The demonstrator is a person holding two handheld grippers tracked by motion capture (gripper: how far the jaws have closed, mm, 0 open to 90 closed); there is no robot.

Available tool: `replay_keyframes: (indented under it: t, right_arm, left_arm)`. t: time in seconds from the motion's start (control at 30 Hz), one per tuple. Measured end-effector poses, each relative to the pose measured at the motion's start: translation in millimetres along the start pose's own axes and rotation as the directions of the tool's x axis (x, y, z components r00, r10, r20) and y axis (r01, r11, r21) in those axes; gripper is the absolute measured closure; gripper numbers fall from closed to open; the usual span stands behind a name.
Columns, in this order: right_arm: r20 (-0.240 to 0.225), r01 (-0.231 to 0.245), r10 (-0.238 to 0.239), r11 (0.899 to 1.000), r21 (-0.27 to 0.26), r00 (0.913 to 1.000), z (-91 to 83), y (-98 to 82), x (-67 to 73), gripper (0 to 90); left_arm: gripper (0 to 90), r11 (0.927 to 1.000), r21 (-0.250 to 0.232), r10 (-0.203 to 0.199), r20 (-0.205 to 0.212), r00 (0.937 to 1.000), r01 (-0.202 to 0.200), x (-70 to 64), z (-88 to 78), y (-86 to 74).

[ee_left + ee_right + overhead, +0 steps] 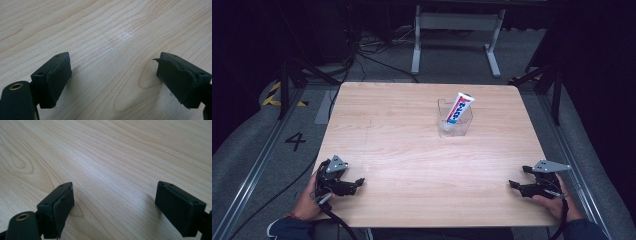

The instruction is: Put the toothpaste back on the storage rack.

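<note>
From the high view I note a toothpaste tube point(459, 107) standing tilted in a clear plastic container point(467, 124) on the far right-centre part of the wooden table point(412, 150). The tube is white with a red and blue printed band running along its length; its upper end leans toward the far right and pokes out above the container's rim, while its lower end sits down inside. The lettering is too small for me to read. The container is see-through, squarish and open-topped, with the tube as the thing I can make out inside it. My left gripper point(354, 184) rests at the near left edge of the table, held in the left hand point(309, 200), well apart from the tube. My right gripper point(515, 186) sits at the near right edge in the right hand point(557, 202), also well apart from it. In the left gripper view the two black jaws stand wide, released, with bare wood grain between them; the pad point(176, 81) on the right-hand jaw looks ragged along its edge. In the right gripper view the jaws are likewise spread and released, nothing between them but tabletop.
</note>
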State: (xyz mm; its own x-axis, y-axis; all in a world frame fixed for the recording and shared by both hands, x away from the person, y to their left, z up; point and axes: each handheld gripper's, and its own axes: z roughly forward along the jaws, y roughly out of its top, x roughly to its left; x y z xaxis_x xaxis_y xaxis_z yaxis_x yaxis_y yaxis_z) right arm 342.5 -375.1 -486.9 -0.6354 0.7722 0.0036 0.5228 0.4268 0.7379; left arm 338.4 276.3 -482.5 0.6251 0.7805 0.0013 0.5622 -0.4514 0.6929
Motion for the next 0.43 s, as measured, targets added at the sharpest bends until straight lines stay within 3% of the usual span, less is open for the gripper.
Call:
replay_keyframes:
  t: [0.43]
  right_arm:
    - [0.001,-0.001,0.001,1.0,0.0,1.0,-0.3,-0.2,0.2,15.9]
  left_arm:
    - [13.0,1.0,0.003,-0.001,-0.01,0.9999,0.001,0.8,-0.3,0.1]
